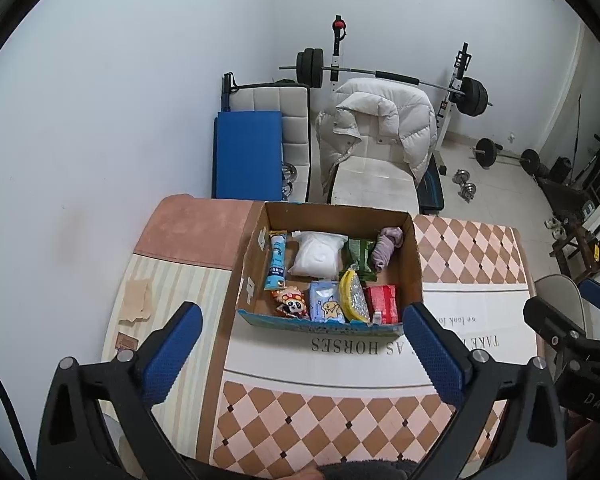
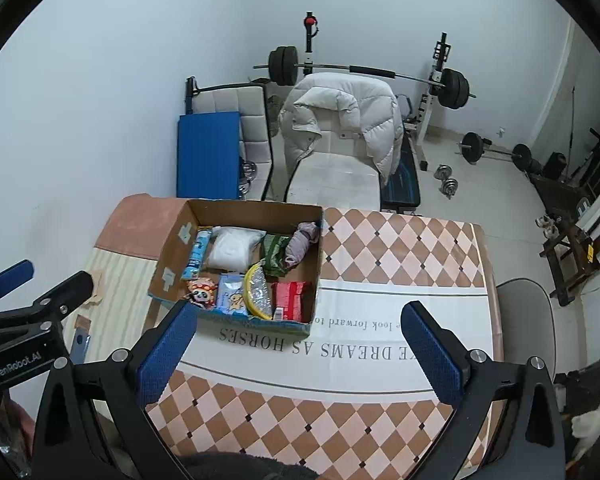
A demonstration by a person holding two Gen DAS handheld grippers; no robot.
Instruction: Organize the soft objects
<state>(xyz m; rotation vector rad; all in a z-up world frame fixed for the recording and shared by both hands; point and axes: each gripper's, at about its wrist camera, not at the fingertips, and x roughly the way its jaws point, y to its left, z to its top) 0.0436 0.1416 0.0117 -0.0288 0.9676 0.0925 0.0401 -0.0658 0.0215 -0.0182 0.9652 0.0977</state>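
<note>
An open cardboard box (image 1: pixel 413 264) (image 2: pixel 172 248) stands on the table and holds several soft items: a white pouch (image 1: pixel 317 254), a rolled purple cloth (image 1: pixel 385 250), a green packet (image 1: pixel 357 258), a blue tube (image 1: pixel 276 260), a panda toy (image 1: pixel 292 304), a blue tissue pack (image 1: pixel 325 306), a yellow-rimmed pouch (image 1: pixel 353 300) and a red pack (image 1: pixel 383 302). My left gripper (image 1: pixel 303 338) is open and empty, just in front of the box. My right gripper (image 2: pixel 300 336) is open and empty, in front of the box and to its right.
The table carries a checkered cloth with a printed white band (image 2: pixel 379 344) and a striped mat (image 1: pixel 172 288) on the left. Behind it stand a white chair with a puffy jacket (image 1: pixel 379 136), a blue pad (image 1: pixel 248 152) and a barbell rack (image 1: pixel 387 76). A grey chair (image 2: pixel 527 320) stands at the right.
</note>
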